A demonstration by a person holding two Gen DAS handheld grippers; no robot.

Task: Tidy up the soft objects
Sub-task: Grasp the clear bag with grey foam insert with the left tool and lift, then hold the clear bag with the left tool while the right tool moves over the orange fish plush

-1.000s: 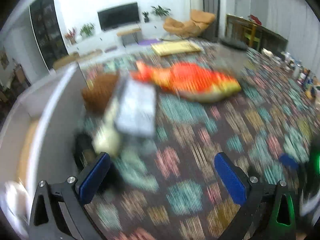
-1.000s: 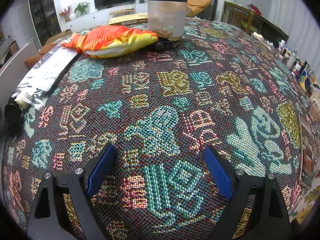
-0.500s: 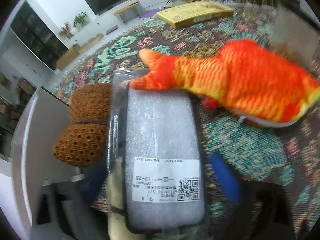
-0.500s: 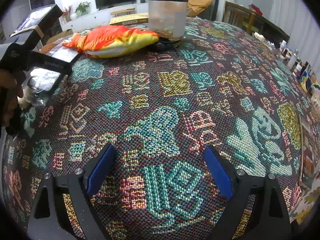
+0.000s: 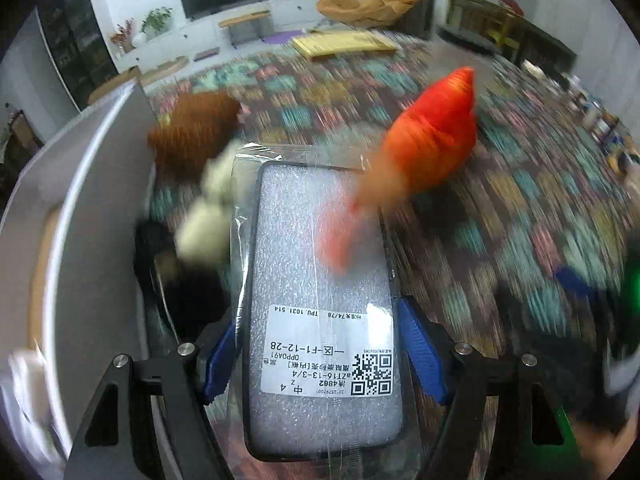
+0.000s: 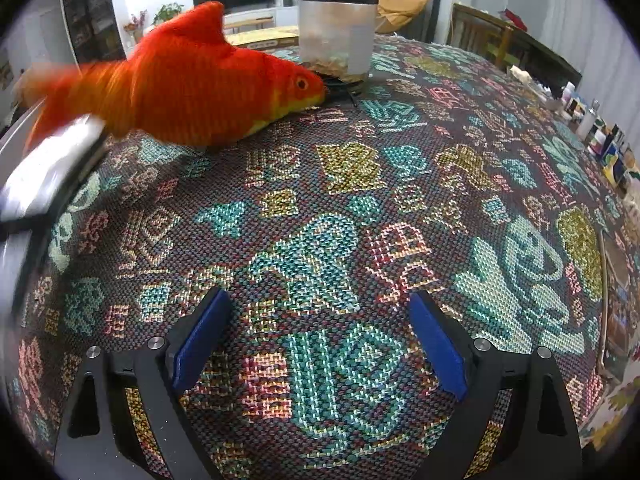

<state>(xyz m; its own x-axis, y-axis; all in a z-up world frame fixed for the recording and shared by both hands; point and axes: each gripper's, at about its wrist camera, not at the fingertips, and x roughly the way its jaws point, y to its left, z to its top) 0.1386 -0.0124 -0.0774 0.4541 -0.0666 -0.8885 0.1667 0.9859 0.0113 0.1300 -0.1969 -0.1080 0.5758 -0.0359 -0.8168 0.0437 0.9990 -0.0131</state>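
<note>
The bagged phone case (image 5: 324, 312), grey foam inside clear plastic with a white label, sits clamped between the blue pads of the left gripper (image 5: 322, 354), its far end reaching under the tail of the orange plush fish (image 5: 432, 140). The fish is blurred there; in the right wrist view it lies tilted, tail raised, nose touching the base of a clear container (image 6: 338, 36). A brown knitted item (image 5: 192, 136) and a cream soft thing (image 5: 208, 220) lie just left of the case. The right gripper (image 6: 318, 340) hangs spread wide over the patterned surface (image 6: 400, 200), grasping nothing.
</note>
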